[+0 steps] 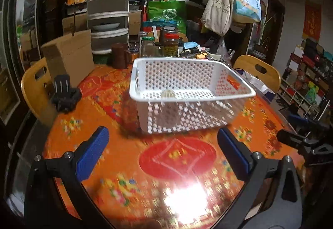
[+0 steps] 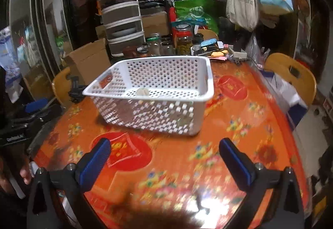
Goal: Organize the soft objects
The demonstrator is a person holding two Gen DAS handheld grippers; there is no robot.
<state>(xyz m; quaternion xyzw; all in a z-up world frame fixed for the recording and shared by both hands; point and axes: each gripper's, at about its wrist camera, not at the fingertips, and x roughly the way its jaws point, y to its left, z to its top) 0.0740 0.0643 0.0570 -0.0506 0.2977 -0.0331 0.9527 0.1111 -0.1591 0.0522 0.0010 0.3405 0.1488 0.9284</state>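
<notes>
A white perforated plastic basket [image 1: 235, 86] stands on the orange patterned table; it also shows in the right wrist view [image 2: 208, 83]. A small pale soft object [image 1: 168, 94] lies inside it, peeking over the near rim, and shows in the right wrist view [image 2: 143, 91] too. My left gripper [image 1: 163, 143] is open and empty above the table, short of the basket. My right gripper [image 2: 164, 153] is open and empty, also short of the basket. A dark blurred furry shape [image 2: 158, 216] lies at the bottom edge of the right wrist view.
Jars [image 1: 171, 43], a cardboard box [image 1: 68, 56] and a tiered rack [image 1: 109, 10] crowd the table's far side. Wooden chairs [image 1: 258, 71] stand around it. A black mount [image 1: 64, 93] sits at the left. The other gripper [image 1: 308, 141] shows at the right edge.
</notes>
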